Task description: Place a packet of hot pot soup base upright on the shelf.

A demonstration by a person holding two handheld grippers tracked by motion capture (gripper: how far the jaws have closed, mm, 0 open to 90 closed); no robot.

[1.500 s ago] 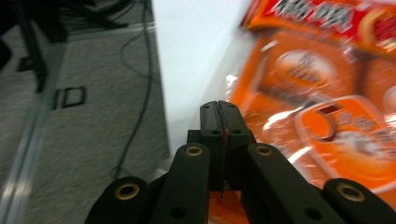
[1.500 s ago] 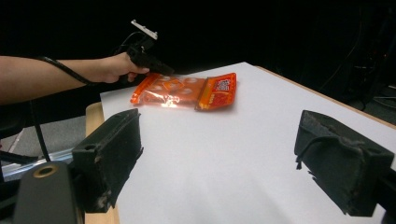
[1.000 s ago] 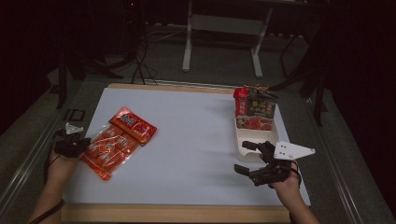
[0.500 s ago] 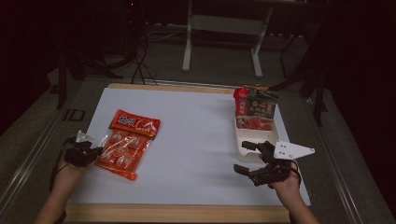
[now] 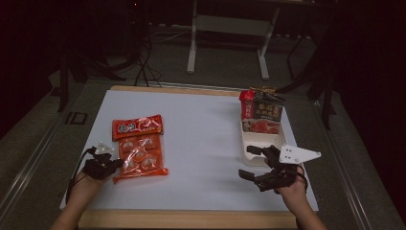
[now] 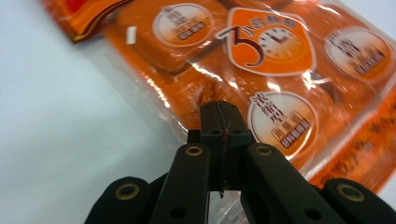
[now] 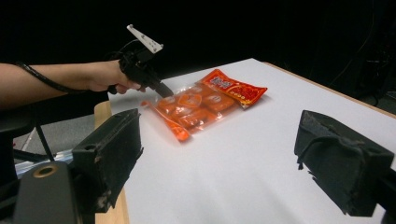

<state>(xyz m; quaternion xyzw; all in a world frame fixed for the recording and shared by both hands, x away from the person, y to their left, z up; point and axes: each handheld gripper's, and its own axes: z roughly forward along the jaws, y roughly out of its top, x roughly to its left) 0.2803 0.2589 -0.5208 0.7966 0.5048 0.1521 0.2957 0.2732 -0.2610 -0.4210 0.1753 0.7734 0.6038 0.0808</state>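
An orange snack bag (image 5: 139, 148) with several wrapped pieces inside lies flat on the left part of the white table top (image 5: 201, 129). My left gripper (image 5: 115, 165) is at the bag's near left corner, shut on its clear plastic edge. In the left gripper view the black jaws (image 6: 219, 116) meet with the bag (image 6: 261, 60) film pinched between them. My right gripper (image 5: 246, 163) stands open near the front right, nothing between its pads (image 7: 107, 154). The right gripper view shows the bag (image 7: 205, 105) and the left gripper (image 7: 161, 91) across the table.
A white tray (image 5: 261, 141) stands just beyond the right gripper, with dark and red snack packets (image 5: 261, 112) upright at its far end. The wooden table edge (image 5: 186, 218) runs along the front. Table legs and cables stand on the dark floor behind.
The left hand has moved right and toward the front edge, dragging the bag with it. The bag has turned from a slant to lie straight. The right gripper has stayed put.
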